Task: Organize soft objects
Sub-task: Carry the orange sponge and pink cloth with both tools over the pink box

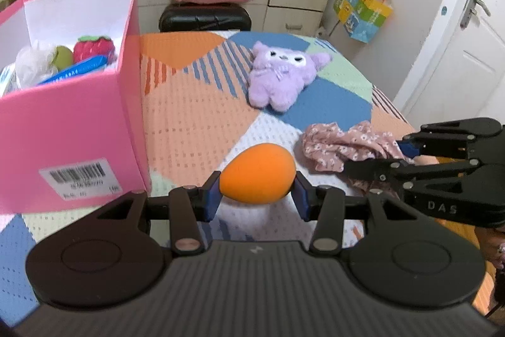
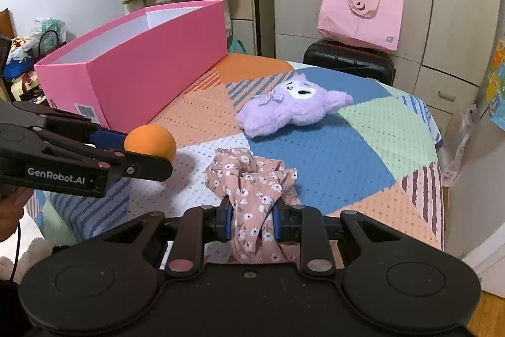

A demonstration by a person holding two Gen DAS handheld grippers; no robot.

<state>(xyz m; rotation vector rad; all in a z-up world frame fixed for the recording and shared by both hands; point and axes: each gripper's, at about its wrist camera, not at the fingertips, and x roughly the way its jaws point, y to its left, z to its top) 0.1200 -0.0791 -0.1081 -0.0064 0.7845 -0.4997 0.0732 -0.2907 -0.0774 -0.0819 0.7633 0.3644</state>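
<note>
The left gripper [image 1: 257,195] clamps an orange sponge egg [image 1: 258,173] between its blue pads, just above the patchwork bedcover [image 1: 189,116]. Near and to the right, the right gripper [image 2: 252,225] has a bunched floral cloth [image 2: 249,179] between narrow jaws; both pads touch the fabric. The cloth's near end hangs behind the gripper body and is hidden. A purple plush toy [image 2: 293,109] lies farther back on the cover, apart from both. The pink box [image 1: 72,116] stands at the left; its contents show only partly: a strawberry plush [image 1: 94,48], a green item and white material, none clearly made out. A pink bag [image 2: 359,11] rests on a black case [image 2: 347,60] beyond the bed.
</note>
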